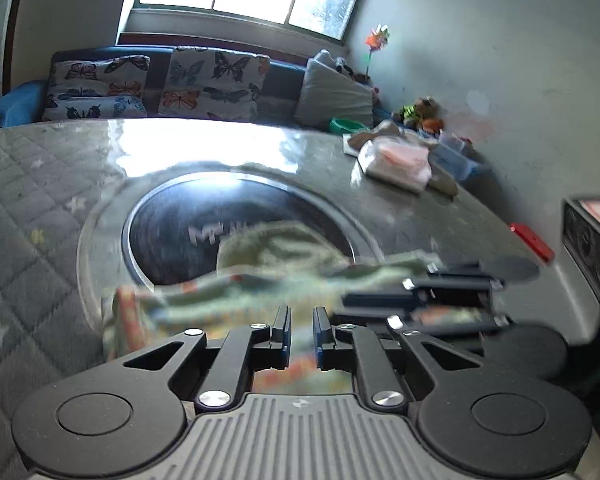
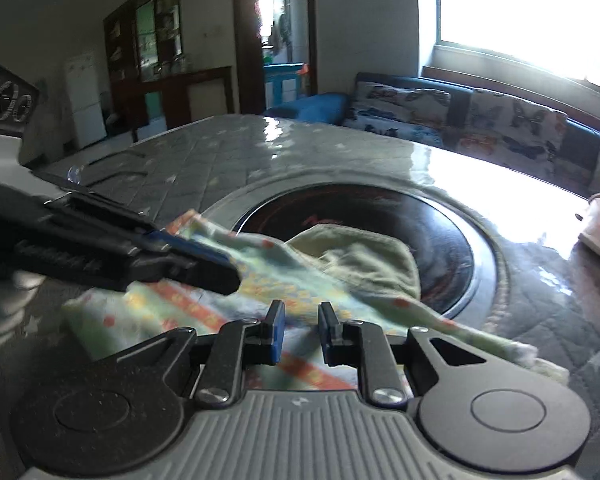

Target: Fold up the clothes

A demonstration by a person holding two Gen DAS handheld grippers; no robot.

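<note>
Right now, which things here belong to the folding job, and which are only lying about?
For the job:
- green garment
- left tongs
- right tongs

Lying about:
- pink bundle
- red block
- butterfly cushions
- soft toy
- pinwheel

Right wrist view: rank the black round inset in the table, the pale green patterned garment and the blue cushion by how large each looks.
1. Pale green patterned garment, though nearest the camera.
2. Black round inset, partly covered.
3. Blue cushion, farthest away.
</note>
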